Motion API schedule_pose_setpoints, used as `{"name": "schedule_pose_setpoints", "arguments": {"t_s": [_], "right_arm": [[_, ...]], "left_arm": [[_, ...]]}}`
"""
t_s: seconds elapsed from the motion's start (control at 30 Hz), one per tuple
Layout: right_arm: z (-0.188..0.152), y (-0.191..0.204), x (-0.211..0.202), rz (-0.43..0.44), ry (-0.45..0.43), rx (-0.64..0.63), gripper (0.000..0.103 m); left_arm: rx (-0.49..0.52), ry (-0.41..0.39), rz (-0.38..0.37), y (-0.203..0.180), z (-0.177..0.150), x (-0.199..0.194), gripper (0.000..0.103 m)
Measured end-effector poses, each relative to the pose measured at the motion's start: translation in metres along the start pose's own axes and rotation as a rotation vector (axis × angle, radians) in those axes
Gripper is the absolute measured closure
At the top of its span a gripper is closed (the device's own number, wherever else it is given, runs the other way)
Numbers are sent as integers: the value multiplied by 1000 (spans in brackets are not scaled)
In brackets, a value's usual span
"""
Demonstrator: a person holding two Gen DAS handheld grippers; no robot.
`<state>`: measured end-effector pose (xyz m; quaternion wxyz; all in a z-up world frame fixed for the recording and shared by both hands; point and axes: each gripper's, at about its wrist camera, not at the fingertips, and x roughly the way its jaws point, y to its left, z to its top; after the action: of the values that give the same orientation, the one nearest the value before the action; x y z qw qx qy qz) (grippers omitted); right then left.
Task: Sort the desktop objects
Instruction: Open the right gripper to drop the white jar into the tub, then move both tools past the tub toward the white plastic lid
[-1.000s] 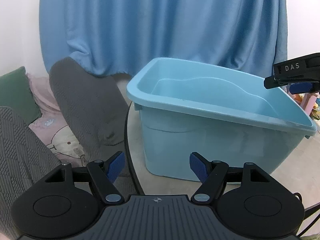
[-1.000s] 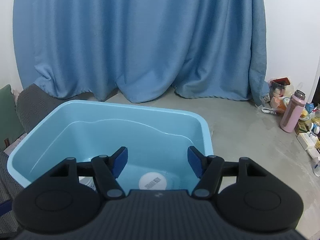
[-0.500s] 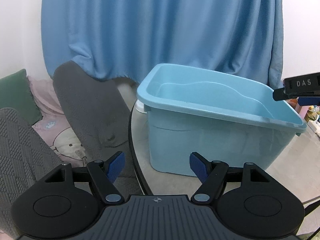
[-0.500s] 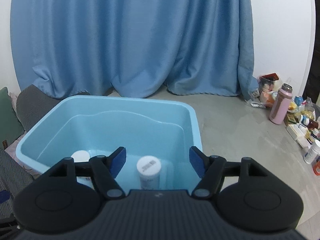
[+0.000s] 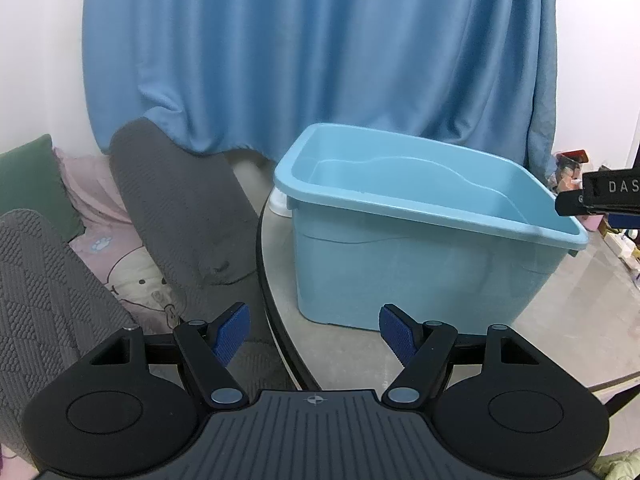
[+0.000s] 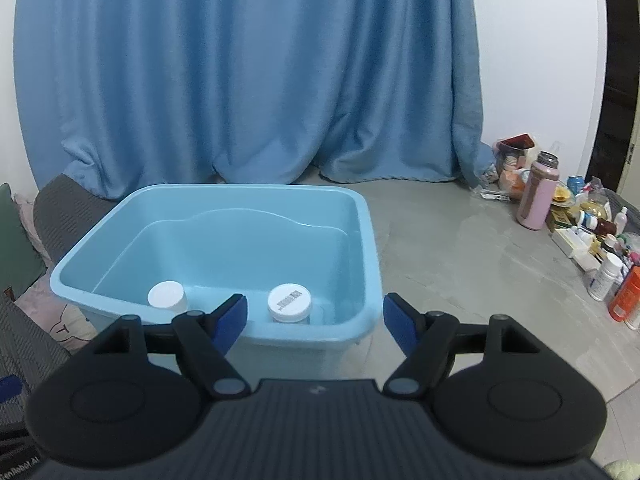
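A light blue plastic bin stands on a round table; it also shows in the right wrist view. Two white-capped bottles stand inside it: one at the left, one with a printed cap near the front wall. My left gripper is open and empty, in front of the bin's left side. My right gripper is open and empty, just in front of the bin's near rim. The right gripper's body shows at the right edge of the left wrist view.
A blue curtain hangs behind. A grey sofa with pink and green cushions lies left of the table. A pink flask and several bottles and boxes crowd the table's right side. A white object sits behind the bin's left corner.
Both grippers have pulled back from the bin. The right gripper was over the bin's inside and is now in front of its near rim; a second bottle has come into view.
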<state>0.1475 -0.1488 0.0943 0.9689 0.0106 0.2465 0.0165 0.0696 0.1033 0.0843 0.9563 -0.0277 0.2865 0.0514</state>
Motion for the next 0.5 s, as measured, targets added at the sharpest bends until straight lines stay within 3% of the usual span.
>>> {"name": "schedule_pose_setpoints", "arguments": {"t_s": [0.5], "right_arm": [[5,-1,-21,3,5,17,28]], "left_arm": [[3,4,-3,10,21,-17,29]]}}
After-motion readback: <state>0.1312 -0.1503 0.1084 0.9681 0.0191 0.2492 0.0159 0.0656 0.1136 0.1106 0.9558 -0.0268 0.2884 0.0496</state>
